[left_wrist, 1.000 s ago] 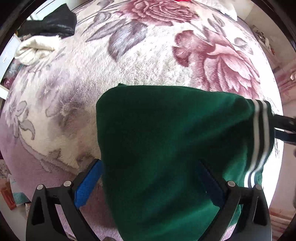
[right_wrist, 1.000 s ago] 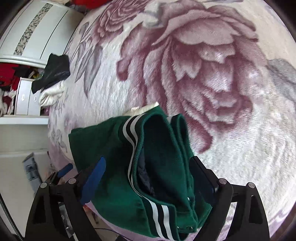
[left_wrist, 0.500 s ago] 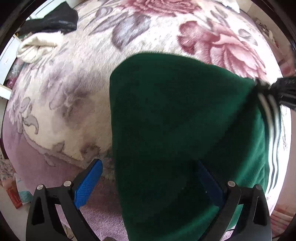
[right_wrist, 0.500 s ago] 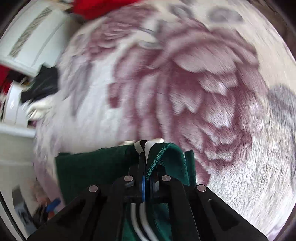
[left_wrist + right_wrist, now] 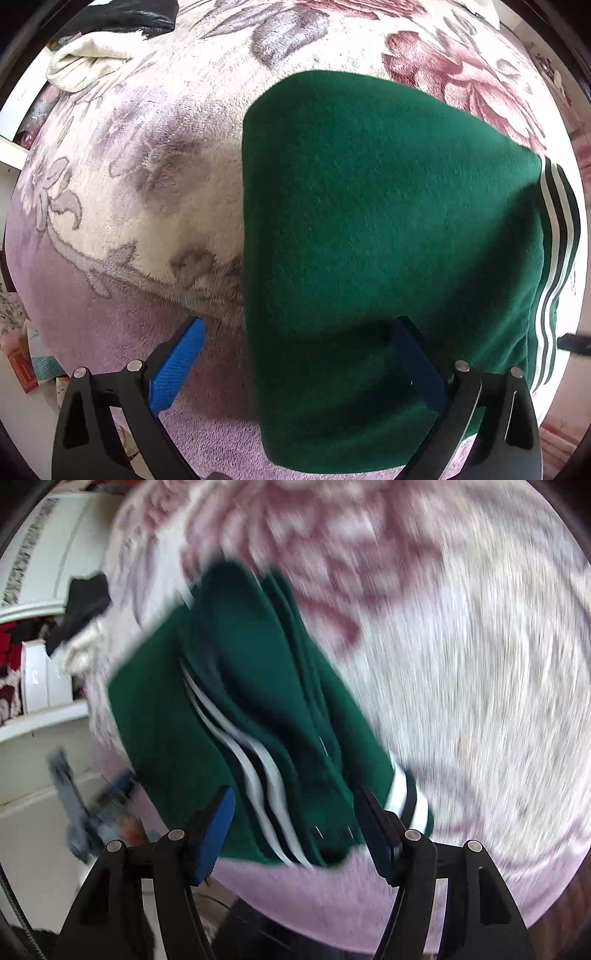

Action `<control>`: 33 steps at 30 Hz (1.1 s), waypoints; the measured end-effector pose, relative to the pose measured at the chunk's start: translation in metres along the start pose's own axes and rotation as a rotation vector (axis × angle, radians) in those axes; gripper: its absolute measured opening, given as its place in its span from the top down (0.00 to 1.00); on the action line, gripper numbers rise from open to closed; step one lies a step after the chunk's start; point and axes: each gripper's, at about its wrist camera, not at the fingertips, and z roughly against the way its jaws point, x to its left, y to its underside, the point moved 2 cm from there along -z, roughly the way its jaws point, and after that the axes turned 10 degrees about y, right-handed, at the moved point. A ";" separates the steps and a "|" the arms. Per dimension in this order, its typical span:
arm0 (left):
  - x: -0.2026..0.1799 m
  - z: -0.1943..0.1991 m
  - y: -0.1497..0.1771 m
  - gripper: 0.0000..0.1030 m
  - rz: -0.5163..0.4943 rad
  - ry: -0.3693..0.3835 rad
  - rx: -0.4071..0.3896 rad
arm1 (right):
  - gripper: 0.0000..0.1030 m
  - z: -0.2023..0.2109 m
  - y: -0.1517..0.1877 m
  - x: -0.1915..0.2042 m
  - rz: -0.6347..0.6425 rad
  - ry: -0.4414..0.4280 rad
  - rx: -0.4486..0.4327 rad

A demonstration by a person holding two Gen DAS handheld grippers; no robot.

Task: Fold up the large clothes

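A dark green garment (image 5: 369,229) with white and black stripes (image 5: 557,221) lies folded on a floral plush blanket (image 5: 155,177). My left gripper (image 5: 295,354) points straight down and is open. Its left finger is over bare blanket and its right finger is over the green cloth, with the garment's left edge running between them. In the blurred right wrist view the right gripper (image 5: 295,823) hangs above the garment's (image 5: 177,716) striped end (image 5: 258,775). Its jaws are opening, and the pads stand clear of the cloth below them.
A black garment (image 5: 122,14) and a cream one (image 5: 85,62) lie at the blanket's far left corner. In the right wrist view, white cabinets (image 5: 48,554) with red clothes (image 5: 7,642) stand beyond the bed's left side. The blanket's lilac border (image 5: 332,897) runs along the near edge.
The right gripper stood open over the striped end, then shut on it, and now its jaws are apart again and the cloth is released. The left gripper stayed open and drifted slightly over the garment.
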 end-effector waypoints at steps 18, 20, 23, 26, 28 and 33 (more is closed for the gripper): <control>-0.016 0.007 -0.003 0.00 -0.046 0.011 -0.010 | 0.92 -0.001 0.019 -0.020 -0.105 0.202 -0.147; -0.018 0.005 -0.008 0.00 -0.049 0.001 -0.018 | 0.91 -0.031 0.009 -0.025 -0.120 0.169 -0.053; -0.017 0.005 -0.024 0.00 -0.058 -0.023 -0.045 | 0.88 -0.019 -0.002 -0.017 -0.100 0.141 -0.019; -0.012 0.005 -0.049 0.00 -0.051 -0.031 -0.085 | 0.79 0.008 -0.010 -0.013 -0.091 0.110 -0.066; -0.008 0.002 -0.065 0.00 -0.043 -0.032 -0.099 | 0.65 0.023 -0.020 -0.009 -0.087 0.083 -0.121; -0.013 -0.010 -0.091 0.00 -0.067 -0.034 -0.095 | 0.45 0.038 -0.071 0.019 -0.056 -0.099 -0.227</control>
